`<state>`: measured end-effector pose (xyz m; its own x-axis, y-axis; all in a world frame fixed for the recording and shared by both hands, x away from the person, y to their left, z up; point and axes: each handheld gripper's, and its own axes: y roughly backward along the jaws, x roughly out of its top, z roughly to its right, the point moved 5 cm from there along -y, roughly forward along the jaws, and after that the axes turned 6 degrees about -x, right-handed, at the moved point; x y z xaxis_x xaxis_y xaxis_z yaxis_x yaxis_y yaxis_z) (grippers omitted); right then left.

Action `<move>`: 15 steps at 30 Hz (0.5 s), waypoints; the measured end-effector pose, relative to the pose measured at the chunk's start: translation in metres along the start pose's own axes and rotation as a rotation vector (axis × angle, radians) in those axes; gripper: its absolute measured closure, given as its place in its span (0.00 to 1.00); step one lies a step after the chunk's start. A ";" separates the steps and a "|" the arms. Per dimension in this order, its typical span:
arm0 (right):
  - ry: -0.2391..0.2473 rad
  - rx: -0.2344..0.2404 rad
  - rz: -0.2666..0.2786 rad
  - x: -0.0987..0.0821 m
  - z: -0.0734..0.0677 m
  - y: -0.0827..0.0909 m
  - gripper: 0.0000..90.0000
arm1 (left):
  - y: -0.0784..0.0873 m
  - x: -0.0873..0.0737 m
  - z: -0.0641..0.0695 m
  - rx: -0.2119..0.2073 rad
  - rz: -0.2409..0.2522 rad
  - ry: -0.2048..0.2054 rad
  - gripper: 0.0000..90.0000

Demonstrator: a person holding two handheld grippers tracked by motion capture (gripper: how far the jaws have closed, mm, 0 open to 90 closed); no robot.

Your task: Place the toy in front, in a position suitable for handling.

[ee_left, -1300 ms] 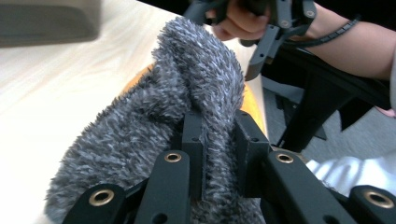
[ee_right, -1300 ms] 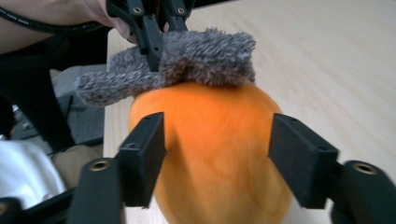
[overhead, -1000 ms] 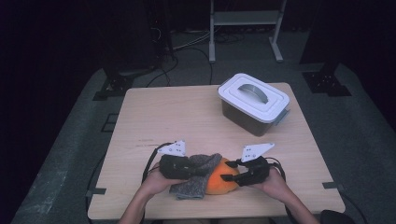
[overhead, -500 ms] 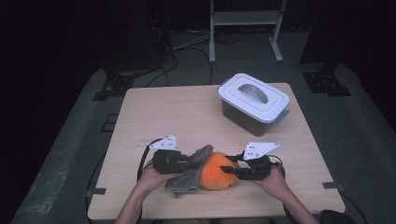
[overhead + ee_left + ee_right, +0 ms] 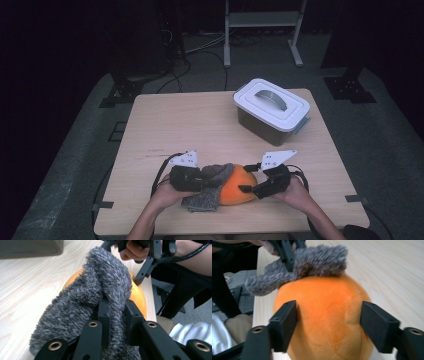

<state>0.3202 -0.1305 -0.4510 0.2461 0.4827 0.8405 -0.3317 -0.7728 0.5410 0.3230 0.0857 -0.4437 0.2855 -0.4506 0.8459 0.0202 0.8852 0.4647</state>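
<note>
An orange plush ball [image 5: 239,191] lies near the table's front edge, with a grey fuzzy cloth [image 5: 209,196] draped over its left side. My left gripper [image 5: 212,180] is shut on that cloth; in the left gripper view its jaws [image 5: 117,312] pinch a fold of the grey cloth [image 5: 100,285] in front of the ball [image 5: 138,296]. My right gripper [image 5: 248,177] has just been opening. Its jaws [image 5: 330,322] stand wide on either side of the ball [image 5: 327,302], the cloth [image 5: 312,260] behind it.
A dark box with a white handled lid [image 5: 272,107] stands at the table's back right. Bare wooden tabletop [image 5: 190,125] spreads between it and the hands. The other hand's gripper is visible across the ball in each gripper view [image 5: 150,255] [image 5: 287,252].
The grey cloth has been drawn leftward off the ball, so more orange is uncovered. The right jaws have widened around the ball. Both hands have stayed about where they were.
</note>
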 end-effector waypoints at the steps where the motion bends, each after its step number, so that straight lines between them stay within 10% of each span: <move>1: 0.006 0.005 -0.004 -0.001 0.000 0.000 0.39 | 0.001 -0.001 -0.001 0.002 0.001 0.001 0.86; 10: 0.032 0.003 -0.016 -0.005 -0.004 0.003 0.43 | 0.009 -0.007 -0.009 0.056 0.005 0.029 0.86; 15: 0.049 -0.005 0.012 -0.001 -0.014 -0.004 0.42 | 0.008 0.005 -0.002 0.012 0.080 0.015 0.86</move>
<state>0.3088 -0.1224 -0.4534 0.1974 0.4934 0.8471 -0.3389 -0.7765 0.5312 0.3266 0.0908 -0.4362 0.2999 -0.3765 0.8765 -0.0150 0.9168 0.3990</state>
